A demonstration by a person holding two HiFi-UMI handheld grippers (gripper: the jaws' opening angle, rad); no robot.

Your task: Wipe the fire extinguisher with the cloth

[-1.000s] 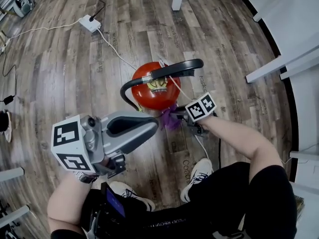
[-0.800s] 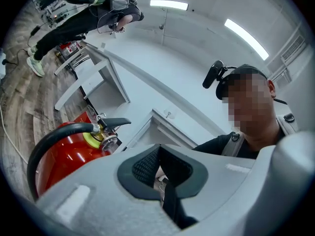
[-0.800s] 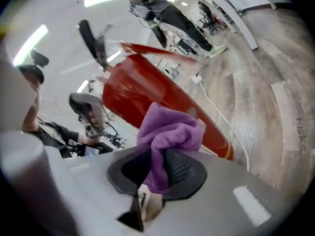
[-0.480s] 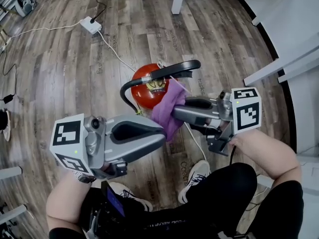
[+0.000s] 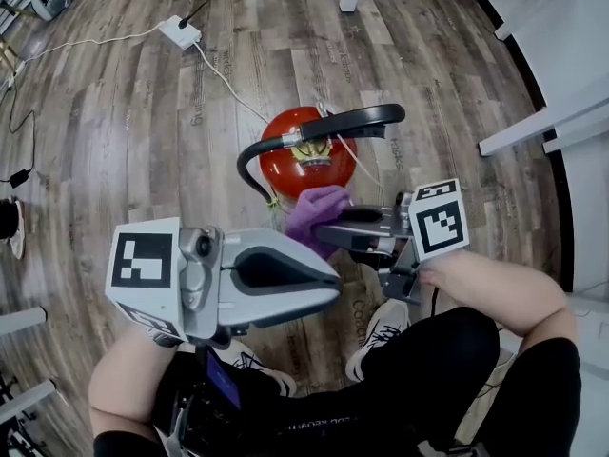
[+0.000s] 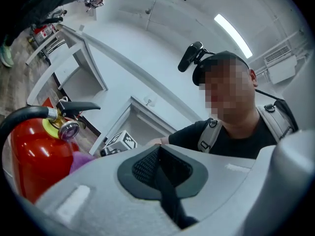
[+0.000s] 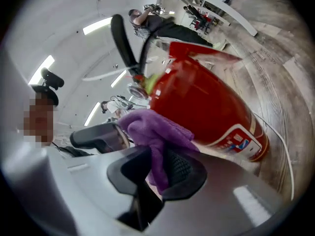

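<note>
Nearest the person, at 7 o'clock in the head view, the left tongs are clenched on nothing: jaws together, pads meeting, no cloth or part between them. Just past, at 4 o'clock, the right tongs grasp the purple cloth. A fold is pinched between the pads w/ the rest bunched out front. The bunch sits at 6 o'clock of the fire extinguisher, against or just beside its red shoulder; contact can't be confirmed.

The extinguisher stands upright on the wood floor. Its black lever points to 3 o'clock, the black hose curves down the 9 o'clock side, & the gauge sits under the lever. Further out at 11 o'clock a white power strip w/ cable lies on the floor, well apart.

Handling, as a judgement: the cloth is soft, light & limp, so it'll fold or slip out if only a corner is held. A deep pinch w/ a wad left forward suits it. The extinguisher is prob. heavy, rigid metal w/ glossy, slick paint. It's a tall cylinder, so a hard sideways wipe could rock or tip it. Best hold for steadying is the lever/carry handle or the neck under it, not the smooth body; avoid the gauge & hose. The free left tongs suit that job.
</note>
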